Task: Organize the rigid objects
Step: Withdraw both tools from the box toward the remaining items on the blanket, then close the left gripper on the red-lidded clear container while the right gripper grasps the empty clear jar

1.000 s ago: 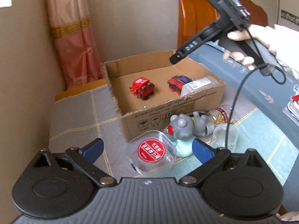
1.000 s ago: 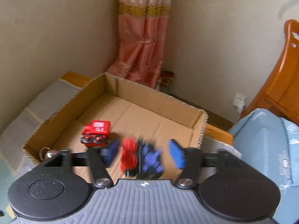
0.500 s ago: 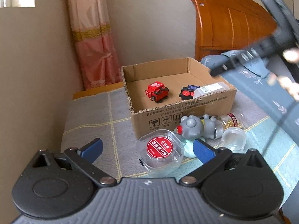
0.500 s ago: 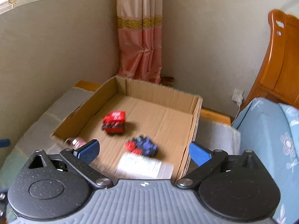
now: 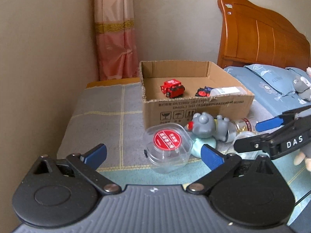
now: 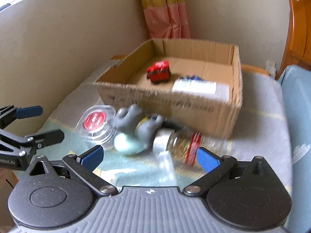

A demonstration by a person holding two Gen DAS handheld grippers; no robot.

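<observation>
An open cardboard box [image 5: 196,106] [image 6: 171,104] stands on the grey checked cloth. It holds a red toy truck [image 5: 172,88] [image 6: 158,72], a dark blue toy car [image 5: 203,91] and a white-labelled bottle [image 5: 226,91] [image 6: 194,86]. In front of the box lie a clear tub with a red lid [image 5: 168,147] [image 6: 96,122], a grey mouse figure [image 5: 206,127] [image 6: 136,125] and a glass jar [image 6: 175,141]. My left gripper [image 5: 153,155] is open, just short of the tub. My right gripper [image 6: 148,157] is open and empty, low before the jar.
A wall runs along the left and a pink curtain [image 5: 114,38] hangs behind. A bed with a blue cover [image 5: 272,89] and wooden headboard [image 5: 258,36] lies to the right. A small clear cup [image 5: 245,136] sits beside the jar.
My right gripper let the blue car go in the box, opened, then drew back and down to the items in front. My left gripper pulled back and lowered slightly.
</observation>
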